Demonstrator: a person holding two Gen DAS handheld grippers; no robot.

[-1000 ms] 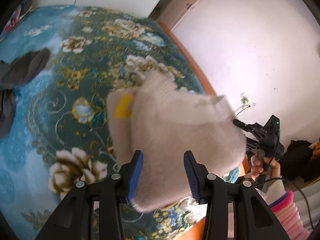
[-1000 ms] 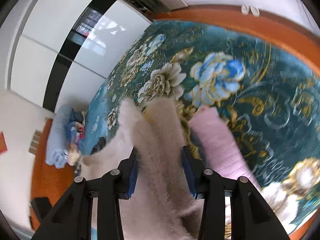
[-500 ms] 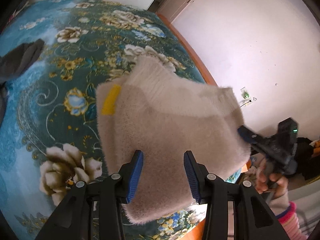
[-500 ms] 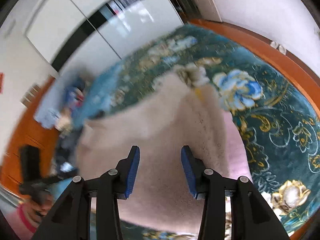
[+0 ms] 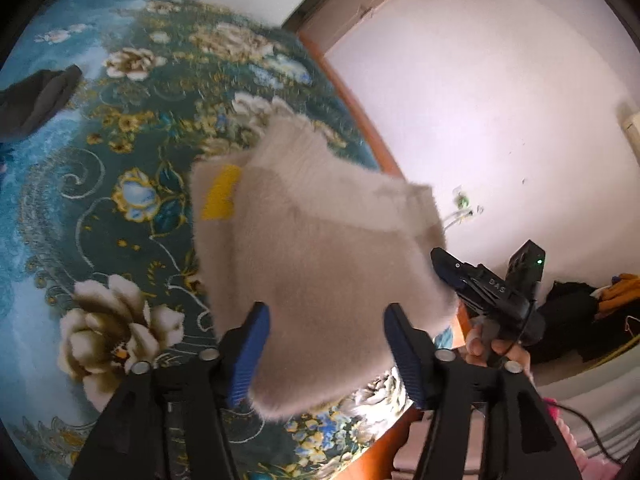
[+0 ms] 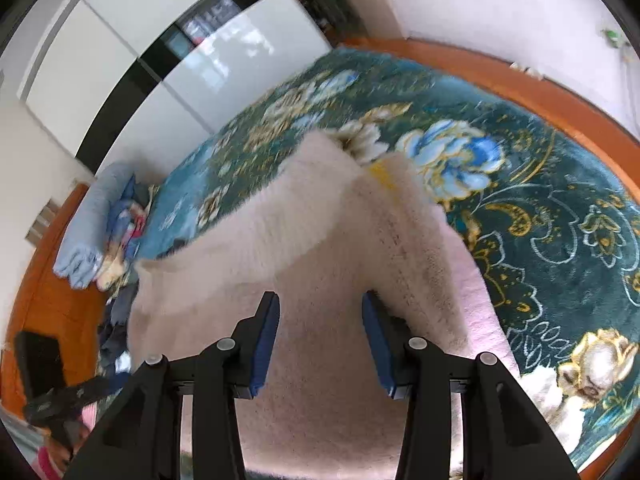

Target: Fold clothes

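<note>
I judge the fold to be partway through: my fuzzy cream garment (image 5: 320, 248) is doubled over itself and lifted above the bed, not yet laid flat, so the setting down and any last smoothing are left. It looks like a plush fleece piece, pale beige with a soft nap. A small yellow label (image 5: 220, 192) shows on its far left edge, and a stitched seam runs along the upper layer in the right wrist view. Motion blur softens its edges, so I cannot tell what kind of garment it is.

My left gripper (image 5: 324, 344) has its blue-padded jaws set apart, with the near edge of the fabric bulging between them. Whether the pads actually pinch it I cannot tell. My right gripper (image 6: 318, 336) looks the same: jaws parted, fleece filling the gap, grip uncertain. From the left wrist view the right tool reaches the garment's right corner.

Below it lies the teal floral bedspread (image 5: 100, 220), and a pink fabric (image 6: 480, 300) sits just under the garment on its right side. A dark garment (image 5: 36, 100) lies well apart at the far left. A blue bundle of bedding (image 6: 92, 224) rests at the far end of the bed, beside the orange wooden bed frame (image 6: 540, 92).
</note>
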